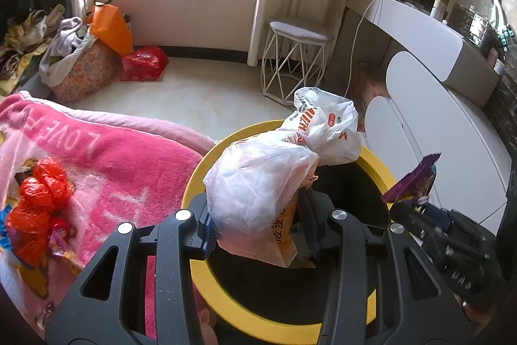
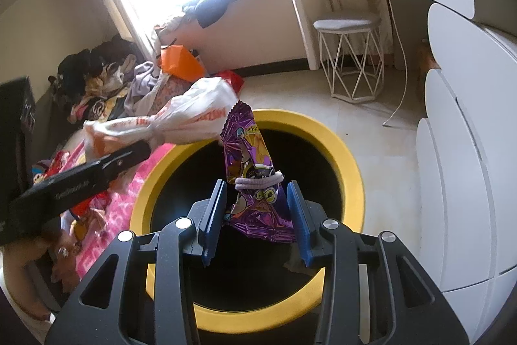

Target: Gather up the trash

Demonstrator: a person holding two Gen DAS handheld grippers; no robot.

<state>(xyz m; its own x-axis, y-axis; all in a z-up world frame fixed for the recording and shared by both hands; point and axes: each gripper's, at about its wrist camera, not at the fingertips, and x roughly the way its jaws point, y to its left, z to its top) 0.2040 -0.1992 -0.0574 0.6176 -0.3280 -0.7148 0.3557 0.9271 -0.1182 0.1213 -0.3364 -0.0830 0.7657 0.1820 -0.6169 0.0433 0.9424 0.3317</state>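
The left gripper (image 1: 258,225) is clamped on a tied white bag (image 1: 271,177) with orange print, held over the near left rim of the bin (image 1: 206,170). In the left wrist view the bag's long axis runs from lower centre up to the right, its knotted neck and loose handles pointing toward the upper right of the frame; in the right wrist view the same bag (image 2: 181,118) lies almost level across the left centre, just beyond the bin's far rim. The right gripper (image 2: 255,215) has its blue pads closed part-way on a purple wrapper (image 2: 252,170), which stands nearly upright over the bin's black opening, its zigzag top edge pointing up and a pale band cinched around its waist. The wrapper is crinkled foil with cartoon print; the bag is thin, wrinkled and bulging. The bin (image 2: 349,170) has a thick yellow rim and a dark inside. A pink blanket (image 1: 106,157) fills the left of the left wrist view, touching the bin's rim, with a red bag (image 1: 42,189) and small wrappers lying on it. A white wire stool (image 2: 349,54) stands beyond on the floor, and white cabinets (image 2: 458,183) line the right edge.
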